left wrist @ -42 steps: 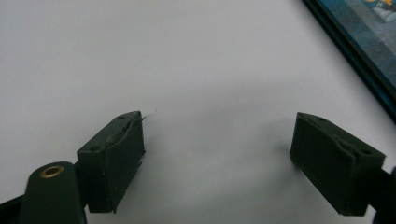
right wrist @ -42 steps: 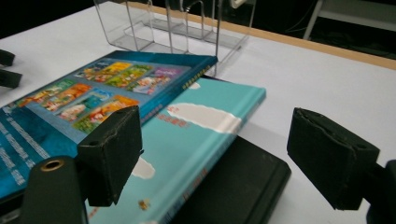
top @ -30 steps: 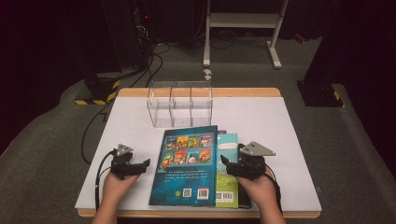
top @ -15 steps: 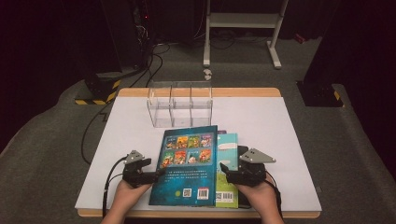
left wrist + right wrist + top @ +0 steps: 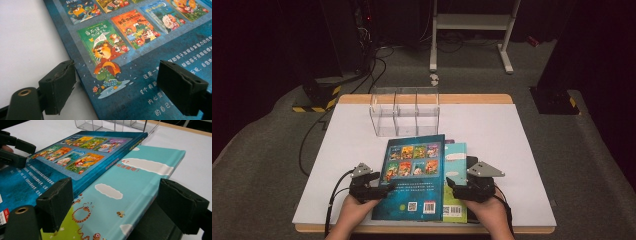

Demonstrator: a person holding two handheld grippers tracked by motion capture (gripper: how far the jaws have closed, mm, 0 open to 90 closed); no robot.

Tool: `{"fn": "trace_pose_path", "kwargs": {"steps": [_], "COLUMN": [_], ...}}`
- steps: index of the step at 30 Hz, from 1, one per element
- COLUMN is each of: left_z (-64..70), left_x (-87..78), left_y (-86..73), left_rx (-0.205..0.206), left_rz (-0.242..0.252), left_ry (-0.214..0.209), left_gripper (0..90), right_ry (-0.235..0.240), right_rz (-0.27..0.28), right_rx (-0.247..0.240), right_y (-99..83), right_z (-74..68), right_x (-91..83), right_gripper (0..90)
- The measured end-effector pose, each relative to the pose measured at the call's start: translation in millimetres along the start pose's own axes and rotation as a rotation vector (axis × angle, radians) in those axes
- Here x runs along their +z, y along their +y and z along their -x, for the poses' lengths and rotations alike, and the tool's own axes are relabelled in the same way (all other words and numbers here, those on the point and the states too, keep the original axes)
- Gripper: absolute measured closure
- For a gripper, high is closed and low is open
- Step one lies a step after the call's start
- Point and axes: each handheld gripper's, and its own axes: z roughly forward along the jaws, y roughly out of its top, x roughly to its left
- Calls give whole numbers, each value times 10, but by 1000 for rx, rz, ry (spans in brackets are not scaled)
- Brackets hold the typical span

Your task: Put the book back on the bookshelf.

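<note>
A dark blue picture book (image 5: 414, 175) lies on the white table (image 5: 492, 130), overlapping a light blue and green book (image 5: 456, 155). My left gripper (image 5: 382, 183) is at the blue book's left edge. It is open, one jaw over the table and the other over the cover (image 5: 140, 62). My right gripper (image 5: 460, 175) is open around the near right part of the stack, its jaws straddling the light blue book (image 5: 130, 187) beside the blue book (image 5: 82, 152). The left gripper (image 5: 12, 147) also appears far left in the right gripper view.
A clear plastic divided organizer (image 5: 404, 111) stands behind the books at mid table. Something dark (image 5: 150, 225) lies under the light blue book's right edge. Cables (image 5: 312, 135) trail off the table's left side. A white stand (image 5: 472, 25) is on the floor beyond.
My left gripper has slid right until its jaws straddle the blue book's left edge. My right gripper has shifted slightly left and nearer over the stack.
</note>
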Motion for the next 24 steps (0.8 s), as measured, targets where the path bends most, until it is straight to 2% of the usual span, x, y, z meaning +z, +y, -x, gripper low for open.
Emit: {"fn": "trace_pose_path", "kwargs": {"steps": [9, 18, 24], "left_z": [-8, 14, 61], "left_x": [12, 15, 18], "left_y": [-8, -7, -14], "left_rx": [-26, -21, -11], "left_rz": [-11, -11, -4], "left_ry": [-16, -8, -27], "left_gripper": [138, 130, 142], "right_ry": [-12, -12, -14], "right_rz": [0, 3, 5], "right_rx": [-14, -15, -20], "right_y": [8, 9, 16], "right_z": [-20, -14, -26], "right_x": [-1, -4, 5], "right_gripper": [150, 166, 163]}}
